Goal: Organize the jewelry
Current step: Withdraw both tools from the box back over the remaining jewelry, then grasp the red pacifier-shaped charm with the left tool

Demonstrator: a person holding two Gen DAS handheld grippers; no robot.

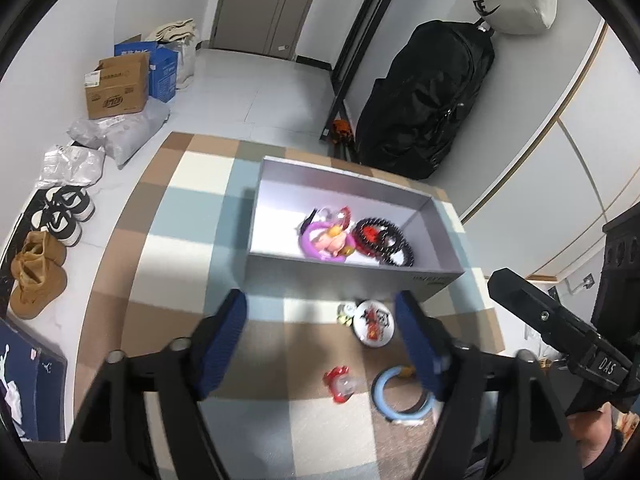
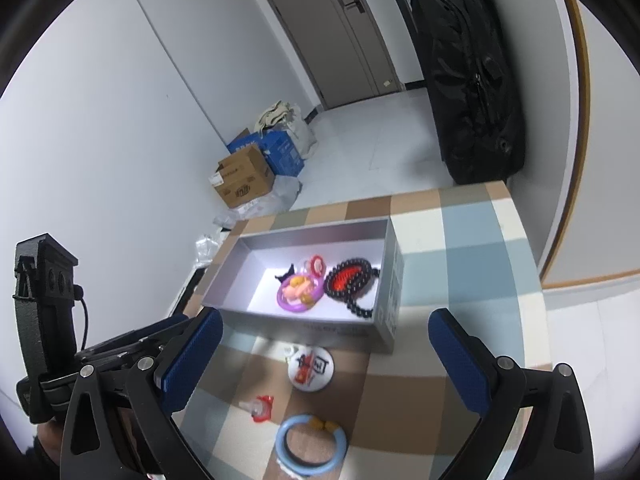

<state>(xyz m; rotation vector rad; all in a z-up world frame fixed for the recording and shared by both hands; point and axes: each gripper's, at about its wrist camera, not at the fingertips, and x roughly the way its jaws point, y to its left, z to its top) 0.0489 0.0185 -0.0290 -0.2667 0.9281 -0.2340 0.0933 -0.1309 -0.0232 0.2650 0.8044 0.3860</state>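
An open grey box (image 1: 352, 266) (image 2: 304, 322) sits on a checked table. Inside lie a purple ring with a pink charm (image 1: 326, 242) (image 2: 299, 294), a black bead bracelet (image 1: 390, 242) (image 2: 352, 280) and a small red piece. On the table in front lie a white round badge (image 1: 374, 323) (image 2: 311, 367), a red charm (image 1: 340, 383) (image 2: 260, 405) and a light blue bangle (image 1: 400, 398) (image 2: 311, 446). My left gripper (image 1: 322, 344) is open above the table, before the box. My right gripper (image 2: 326, 360) is open and empty over the loose items.
The checked tablecloth (image 1: 180, 240) (image 2: 460, 248) covers the table. A black bag (image 1: 424, 96) (image 2: 472, 72) stands beyond the far edge. Cardboard boxes (image 1: 116, 88) (image 2: 242, 180), plastic bags and shoes (image 1: 64, 212) lie on the floor at left.
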